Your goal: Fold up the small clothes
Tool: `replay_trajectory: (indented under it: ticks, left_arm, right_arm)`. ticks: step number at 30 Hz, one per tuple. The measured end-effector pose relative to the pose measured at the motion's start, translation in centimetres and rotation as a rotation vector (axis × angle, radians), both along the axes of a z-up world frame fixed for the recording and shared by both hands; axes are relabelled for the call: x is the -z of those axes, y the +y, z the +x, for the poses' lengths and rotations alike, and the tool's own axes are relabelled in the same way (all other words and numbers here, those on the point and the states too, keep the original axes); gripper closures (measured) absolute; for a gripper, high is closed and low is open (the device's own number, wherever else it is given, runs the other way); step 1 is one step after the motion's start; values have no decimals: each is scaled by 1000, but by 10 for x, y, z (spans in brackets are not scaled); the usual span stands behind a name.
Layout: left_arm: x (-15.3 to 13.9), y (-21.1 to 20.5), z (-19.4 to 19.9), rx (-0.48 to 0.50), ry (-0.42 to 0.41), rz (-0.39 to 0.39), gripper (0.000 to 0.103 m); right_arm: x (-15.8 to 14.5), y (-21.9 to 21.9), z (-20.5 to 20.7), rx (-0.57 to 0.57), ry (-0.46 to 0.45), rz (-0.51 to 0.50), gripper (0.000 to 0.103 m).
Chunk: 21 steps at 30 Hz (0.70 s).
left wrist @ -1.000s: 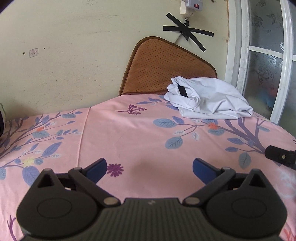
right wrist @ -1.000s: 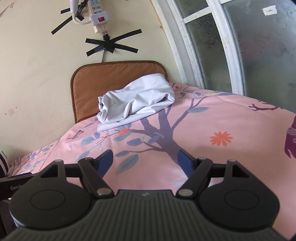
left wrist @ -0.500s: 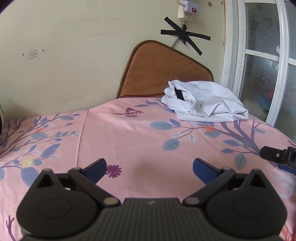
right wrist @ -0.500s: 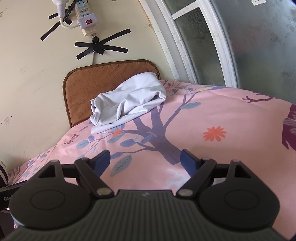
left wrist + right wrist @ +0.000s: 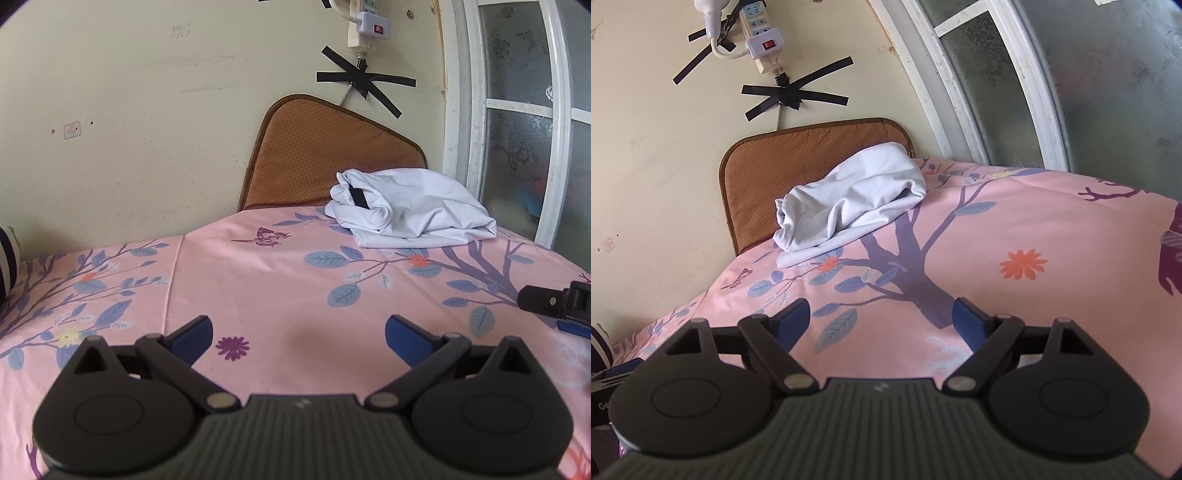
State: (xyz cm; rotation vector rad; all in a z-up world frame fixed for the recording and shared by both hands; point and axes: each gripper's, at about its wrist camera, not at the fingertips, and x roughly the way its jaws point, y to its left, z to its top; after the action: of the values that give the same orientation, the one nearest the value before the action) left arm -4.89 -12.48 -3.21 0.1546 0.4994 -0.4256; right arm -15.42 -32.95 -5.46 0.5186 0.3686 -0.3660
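While nothing is held, items left to right: left gripper (image 5: 298, 332), jaws wide, empty, over bare pink bedsheet (image 5: 258, 280); white garment (image 5: 410, 210), bundled at the far edge of the bed against the brown cushion (image 5: 314, 158), lying ahead and to the right of this gripper, long axis running left-right; right gripper (image 5: 882, 317), jaws wide, empty, garment ahead and slightly left, well apart. Judgement: the right gripper looks nearer to the garment; either must reach forward
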Motion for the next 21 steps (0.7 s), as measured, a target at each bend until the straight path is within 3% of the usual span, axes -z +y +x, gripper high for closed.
replay_trajectory:
  ticks: [21]
  left_arm:
    - [2,1,4,26,34,0,0]
  right_arm:
    - [0,-1,0,-5,-6,6,16]
